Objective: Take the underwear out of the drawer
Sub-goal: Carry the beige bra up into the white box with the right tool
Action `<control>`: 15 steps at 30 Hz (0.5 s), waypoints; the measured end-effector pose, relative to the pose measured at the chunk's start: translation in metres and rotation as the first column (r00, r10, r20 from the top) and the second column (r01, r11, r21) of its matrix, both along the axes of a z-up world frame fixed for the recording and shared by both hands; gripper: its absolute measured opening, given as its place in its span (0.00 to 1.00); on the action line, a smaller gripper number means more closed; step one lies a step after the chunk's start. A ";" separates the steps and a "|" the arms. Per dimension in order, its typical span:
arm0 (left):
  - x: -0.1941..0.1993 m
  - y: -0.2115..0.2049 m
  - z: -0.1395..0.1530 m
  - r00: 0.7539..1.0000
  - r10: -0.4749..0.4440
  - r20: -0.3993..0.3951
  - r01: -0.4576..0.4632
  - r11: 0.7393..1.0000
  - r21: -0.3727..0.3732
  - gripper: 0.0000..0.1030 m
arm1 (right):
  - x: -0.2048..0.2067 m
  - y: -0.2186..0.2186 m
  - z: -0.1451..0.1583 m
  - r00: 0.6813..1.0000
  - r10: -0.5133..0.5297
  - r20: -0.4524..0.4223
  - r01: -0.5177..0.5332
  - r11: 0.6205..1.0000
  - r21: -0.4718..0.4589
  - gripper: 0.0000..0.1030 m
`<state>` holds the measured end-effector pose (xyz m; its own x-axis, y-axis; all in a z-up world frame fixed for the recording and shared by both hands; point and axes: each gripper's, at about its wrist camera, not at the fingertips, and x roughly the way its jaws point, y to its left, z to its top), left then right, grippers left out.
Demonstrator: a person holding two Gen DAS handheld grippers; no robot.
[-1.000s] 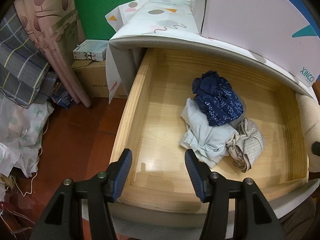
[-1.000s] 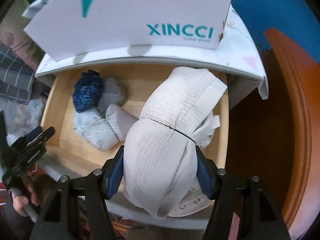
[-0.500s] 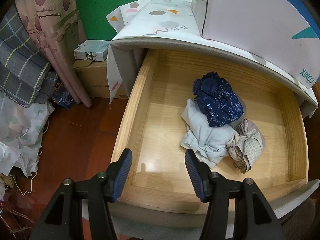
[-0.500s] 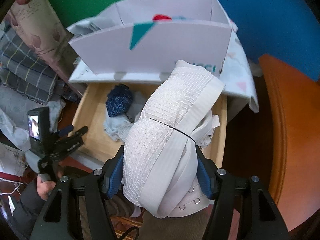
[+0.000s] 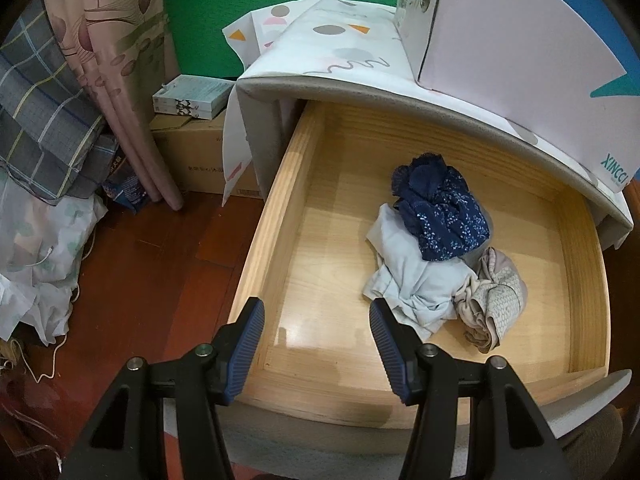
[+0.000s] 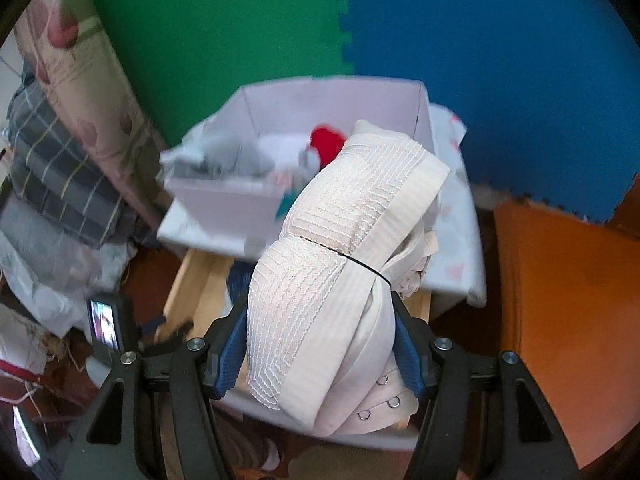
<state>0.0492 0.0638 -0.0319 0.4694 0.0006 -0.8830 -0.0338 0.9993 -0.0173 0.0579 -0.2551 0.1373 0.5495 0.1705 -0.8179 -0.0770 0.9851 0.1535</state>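
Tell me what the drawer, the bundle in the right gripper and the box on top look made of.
Drawer: pale wood, likely pine, with grain lines on its walls and a glossy floor that reflects light.
Cream bundle, clamped in the right gripper: stretchy woven fabric with ribbed texture, a smooth band and small metal eyelets.
White box: probably cardboard, matt with printed lettering.

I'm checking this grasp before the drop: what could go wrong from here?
The cream garment bulges far past the right gripper pads, so it may slip or unroll. Its loose hook end dangles and could snag the white box rim. The box already looks full.
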 end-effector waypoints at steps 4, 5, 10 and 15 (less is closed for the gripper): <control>0.000 0.002 -0.001 1.000 0.004 -0.001 -0.004 1.000 -0.010 0.55 | 0.039 0.001 0.023 0.999 -0.023 0.036 0.024 0.999 -0.028 0.58; 0.000 0.003 -0.001 1.000 0.009 0.000 -0.009 1.000 -0.013 0.55 | 0.050 0.001 0.027 0.999 -0.030 0.042 0.031 0.999 -0.034 0.58; 0.000 0.008 -0.001 1.000 0.026 0.006 -0.026 0.999 -0.031 0.55 | 0.105 0.004 0.029 0.998 -0.050 0.025 0.051 0.997 -0.058 0.59; -0.001 0.012 -0.001 0.999 0.039 0.010 -0.038 0.998 -0.049 0.55 | 0.148 0.006 0.007 0.997 -0.074 -0.022 0.072 0.994 -0.082 0.59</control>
<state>0.0485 0.0753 -0.0333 0.4791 -0.0242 -0.8774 -0.0717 0.9952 -0.0665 0.2054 -0.2489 0.1440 0.5373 0.0635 -0.8410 -0.0021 0.9973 0.0740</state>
